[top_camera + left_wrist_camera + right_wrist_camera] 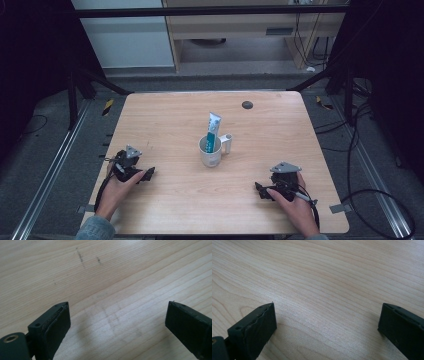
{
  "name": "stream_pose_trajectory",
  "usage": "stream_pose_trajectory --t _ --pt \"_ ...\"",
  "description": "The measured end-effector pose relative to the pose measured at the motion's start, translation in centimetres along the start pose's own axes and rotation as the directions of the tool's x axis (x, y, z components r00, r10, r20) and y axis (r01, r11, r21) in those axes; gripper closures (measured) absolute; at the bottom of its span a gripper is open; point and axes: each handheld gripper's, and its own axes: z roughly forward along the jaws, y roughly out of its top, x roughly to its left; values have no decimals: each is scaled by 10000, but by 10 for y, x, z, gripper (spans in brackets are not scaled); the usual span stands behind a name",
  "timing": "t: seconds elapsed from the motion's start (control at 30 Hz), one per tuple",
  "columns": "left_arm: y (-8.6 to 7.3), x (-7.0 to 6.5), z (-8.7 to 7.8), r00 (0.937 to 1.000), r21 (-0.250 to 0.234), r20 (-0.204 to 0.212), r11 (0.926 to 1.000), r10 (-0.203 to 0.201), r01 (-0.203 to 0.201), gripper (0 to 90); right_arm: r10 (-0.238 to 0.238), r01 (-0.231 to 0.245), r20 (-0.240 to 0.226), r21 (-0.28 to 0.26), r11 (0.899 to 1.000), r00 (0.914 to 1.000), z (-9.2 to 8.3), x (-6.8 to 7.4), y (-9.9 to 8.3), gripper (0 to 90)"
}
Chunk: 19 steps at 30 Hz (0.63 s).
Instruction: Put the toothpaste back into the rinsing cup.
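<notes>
Standing between hand-held grippers [150,174] [259,189]: mug [211,152].

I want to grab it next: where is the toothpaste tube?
In the high view, the white and teal toothpaste tube stands tilted inside the white handled mug at the table's middle, between both grippers.

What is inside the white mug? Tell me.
A toothpaste tube stands tilted inside the white mug, its flat crimped end sticking up above the rim. The mug wall hides its lower end and anything else inside.
</notes>
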Motion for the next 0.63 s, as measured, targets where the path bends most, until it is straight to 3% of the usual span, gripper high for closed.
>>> stream_pose_trajectory --t 0.1,0.13,0.23,0.33,0.63 --pt "-2 4 4 9999 -12 -3 9999 -130 130 48 -12 12 5 3 10000 10000 0 0 0 17" --pt "-4 7 6 9990 -175 96 9989 -428 429 44 -2 2 2 -2 10000 10000 0 0 0 17" --pt "-6 11 9 9979 -335 159 9974 -632 637 37 -4 4 5 4 10000 10000 0 0 0 17" --pt "-11 19 14 9943 -813 330 9912 -1018 1042 26 2 -2 3 -2 10000 10000 0 0 0 17" --pt "-10 23 15 9910 -690 70 9886 -1338 1340 0 2 -2 1 4 10000 10000 0 0 0 17"
